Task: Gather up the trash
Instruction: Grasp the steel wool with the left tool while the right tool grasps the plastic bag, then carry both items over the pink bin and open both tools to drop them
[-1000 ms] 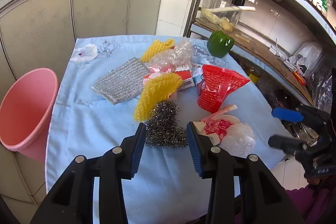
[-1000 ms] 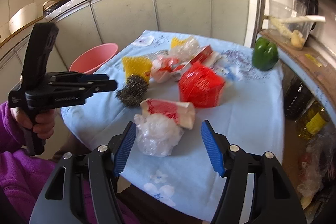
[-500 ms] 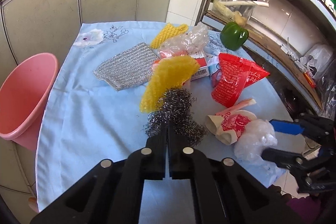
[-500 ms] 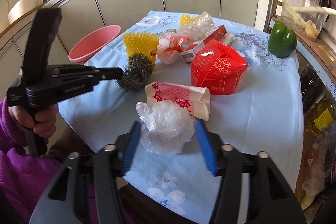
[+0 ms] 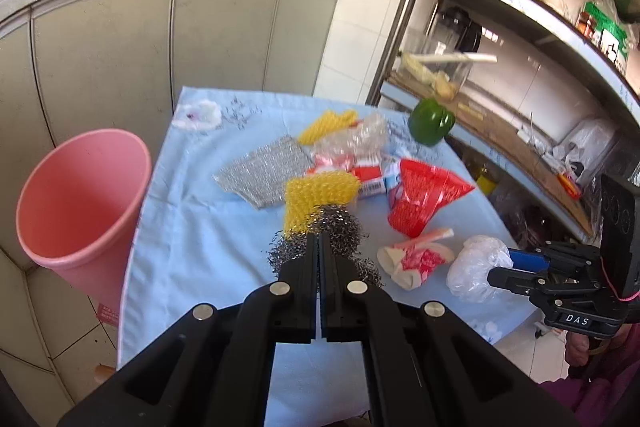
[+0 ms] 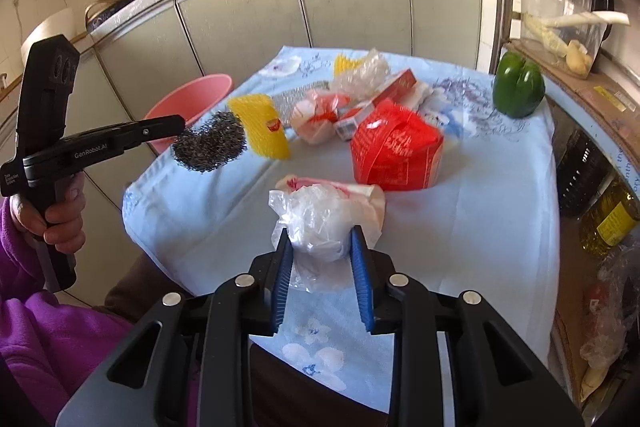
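Wiry metal scourer [image 5: 320,231], crinkly clear plastic bag [image 6: 316,223] — matt cloth tablecloth [image 6: 460,227].

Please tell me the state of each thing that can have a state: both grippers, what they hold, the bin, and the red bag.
Left gripper: shut on steel wool.
Steel wool: lifted off the table.
Right gripper: shut on plastic bag.
Plastic bag: crumpled, squeezed between the pads.
Pink bin: open, tilted, beside the table.
Red bag: on the table.

The left gripper [image 5: 319,247], open a second ago with the steel wool scourer [image 5: 320,239] between its fingers, closed on it and raised it off the bench [image 6: 480,195]. The right gripper [image 6: 322,259], open before, closed around the crumpled clear plastic bag [image 6: 316,223] and lifted it.
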`<action>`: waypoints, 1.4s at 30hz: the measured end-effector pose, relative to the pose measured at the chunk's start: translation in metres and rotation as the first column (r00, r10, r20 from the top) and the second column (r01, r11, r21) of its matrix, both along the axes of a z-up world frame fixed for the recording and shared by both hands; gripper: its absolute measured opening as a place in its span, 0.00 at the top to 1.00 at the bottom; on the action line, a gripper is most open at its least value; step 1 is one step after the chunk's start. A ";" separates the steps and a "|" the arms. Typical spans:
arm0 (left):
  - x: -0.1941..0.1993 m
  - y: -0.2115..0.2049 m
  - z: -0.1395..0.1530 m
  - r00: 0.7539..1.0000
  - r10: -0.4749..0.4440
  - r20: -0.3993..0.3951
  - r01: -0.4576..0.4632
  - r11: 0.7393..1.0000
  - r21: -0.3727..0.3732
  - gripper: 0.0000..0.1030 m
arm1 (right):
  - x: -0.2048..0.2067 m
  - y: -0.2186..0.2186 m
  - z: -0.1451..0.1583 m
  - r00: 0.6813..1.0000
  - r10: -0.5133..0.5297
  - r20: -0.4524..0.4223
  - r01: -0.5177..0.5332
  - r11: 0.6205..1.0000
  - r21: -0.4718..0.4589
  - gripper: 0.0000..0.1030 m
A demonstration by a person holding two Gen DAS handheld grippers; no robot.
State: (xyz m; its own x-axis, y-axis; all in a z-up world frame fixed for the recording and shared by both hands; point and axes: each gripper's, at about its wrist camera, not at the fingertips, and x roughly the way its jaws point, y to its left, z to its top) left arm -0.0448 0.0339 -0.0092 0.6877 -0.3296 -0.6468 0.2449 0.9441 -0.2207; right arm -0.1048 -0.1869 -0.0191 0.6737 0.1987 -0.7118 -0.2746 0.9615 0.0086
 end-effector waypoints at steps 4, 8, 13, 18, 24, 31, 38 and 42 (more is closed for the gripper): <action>-0.004 0.012 0.022 0.998 0.031 0.053 -0.031 1.000 -0.004 1.00 | -0.003 -0.007 0.020 0.998 -0.006 0.060 0.003 0.999 0.037 0.72; -0.005 0.022 0.039 0.992 0.072 0.100 -0.071 0.997 -0.011 1.00 | 0.001 -0.006 0.037 0.994 0.004 0.113 -0.011 0.998 0.061 0.72; -0.004 0.040 0.053 0.983 0.127 0.134 -0.126 0.992 -0.016 1.00 | 0.022 0.007 0.048 0.990 0.035 0.140 -0.049 0.994 0.098 0.72; 0.002 0.068 0.058 0.967 0.200 0.156 -0.202 0.979 -0.004 1.00 | 0.056 0.037 0.051 0.985 0.096 0.140 -0.115 0.985 0.129 0.72; 0.014 0.112 0.052 0.935 0.314 0.165 -0.322 0.946 0.024 1.00 | 0.104 0.090 0.051 0.974 0.179 0.142 -0.196 0.974 0.116 0.72; 0.024 0.159 0.035 0.890 0.429 0.154 -0.441 0.896 0.050 1.00 | 0.153 0.160 0.044 0.946 0.301 0.124 -0.314 0.944 0.103 0.72; 0.036 0.187 0.007 0.860 0.502 0.095 -0.508 0.860 0.047 1.00 | 0.196 0.222 0.017 0.920 0.386 0.064 -0.391 0.914 0.109 0.72; 0.045 0.190 -0.012 0.856 0.513 0.067 -0.517 0.854 0.064 1.00 | 0.218 0.245 -0.005 0.919 0.394 0.012 -0.393 0.913 0.111 0.72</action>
State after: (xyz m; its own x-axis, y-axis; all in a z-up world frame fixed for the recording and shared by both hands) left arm 0.0005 0.2243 -0.0208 0.7747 0.1295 -0.6189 -0.2731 0.9513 -0.1428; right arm 0.1129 0.0577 -0.0245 0.5175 0.5227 -0.6775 -0.6299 0.7686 0.1118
